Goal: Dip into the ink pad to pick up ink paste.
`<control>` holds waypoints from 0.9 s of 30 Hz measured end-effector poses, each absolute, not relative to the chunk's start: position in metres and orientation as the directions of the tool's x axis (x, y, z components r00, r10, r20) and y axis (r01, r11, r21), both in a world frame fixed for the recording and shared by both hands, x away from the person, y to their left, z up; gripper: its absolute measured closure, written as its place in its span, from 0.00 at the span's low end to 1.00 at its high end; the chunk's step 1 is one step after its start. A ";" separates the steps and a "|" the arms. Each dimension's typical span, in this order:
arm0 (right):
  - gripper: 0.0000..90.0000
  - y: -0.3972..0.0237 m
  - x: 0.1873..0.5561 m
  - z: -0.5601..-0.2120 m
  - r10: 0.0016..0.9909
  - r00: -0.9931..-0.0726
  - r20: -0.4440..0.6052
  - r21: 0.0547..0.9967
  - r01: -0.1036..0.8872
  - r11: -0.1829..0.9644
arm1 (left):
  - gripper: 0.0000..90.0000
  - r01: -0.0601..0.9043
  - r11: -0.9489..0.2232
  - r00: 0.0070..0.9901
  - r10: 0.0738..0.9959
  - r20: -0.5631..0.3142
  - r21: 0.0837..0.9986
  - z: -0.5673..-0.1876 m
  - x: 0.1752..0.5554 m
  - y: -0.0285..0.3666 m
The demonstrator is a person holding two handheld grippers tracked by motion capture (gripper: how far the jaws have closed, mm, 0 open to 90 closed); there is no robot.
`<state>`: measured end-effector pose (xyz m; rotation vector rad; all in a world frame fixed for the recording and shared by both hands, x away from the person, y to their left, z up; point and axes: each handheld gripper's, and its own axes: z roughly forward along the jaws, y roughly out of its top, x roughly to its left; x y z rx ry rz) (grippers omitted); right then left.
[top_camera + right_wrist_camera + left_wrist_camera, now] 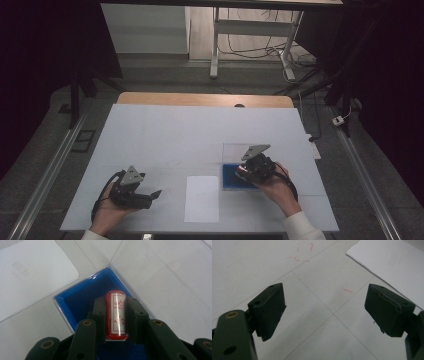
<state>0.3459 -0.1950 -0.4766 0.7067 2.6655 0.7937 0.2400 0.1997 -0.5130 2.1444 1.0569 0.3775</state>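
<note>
Your right gripper (pixel 115 316) is clamped on the red stamp (pixel 115 315), just over the blue case (pixel 65 305). The stamp is round and slick — tilt it and it could roll out of the pads into the case. Its label carries red characters, too glared to read. Left of the case lies the paper (pixel 201 198), print too faint; beyond it your left gripper (pixel 325 312) stands apart, empty.

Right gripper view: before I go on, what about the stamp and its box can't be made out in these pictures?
- Red stamp: its sides are hidden by the right gripper jaws clamped on it; red characters on its label too blurred to read.
- Blue box: near end hidden behind the gripper; in the high view the hand covers part of it.
- White paper: faint print too small to read, sheet cut by the frame edge.
</note>
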 end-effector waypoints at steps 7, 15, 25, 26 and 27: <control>0.79 -0.197 0.347 -0.477 0.523 -0.846 -0.108 0.576 0.376 0.726 | 0.19 0.575 -0.417 0.625 0.779 -0.049 0.704 -0.513 0.240 0.200; 0.79 -0.199 0.347 -0.478 0.524 -0.846 -0.095 0.586 0.378 0.717 | 0.19 0.574 -0.411 0.622 0.781 -0.051 0.709 -0.512 0.240 0.201; 0.78 -0.202 0.345 -0.474 0.515 -0.851 -0.100 0.611 0.356 0.707 | 0.19 0.575 -0.411 0.618 0.785 -0.046 0.707 -0.513 0.240 0.204; 0.78 -0.204 0.345 -0.473 0.512 -0.854 -0.097 0.618 0.352 0.703 | 0.19 0.576 -0.411 0.618 0.785 -0.047 0.707 -0.513 0.241 0.204; 0.78 -0.205 0.344 -0.472 0.513 -0.852 -0.105 0.630 0.342 0.697 | 0.19 0.576 -0.411 0.618 0.785 -0.047 0.706 -0.513 0.241 0.205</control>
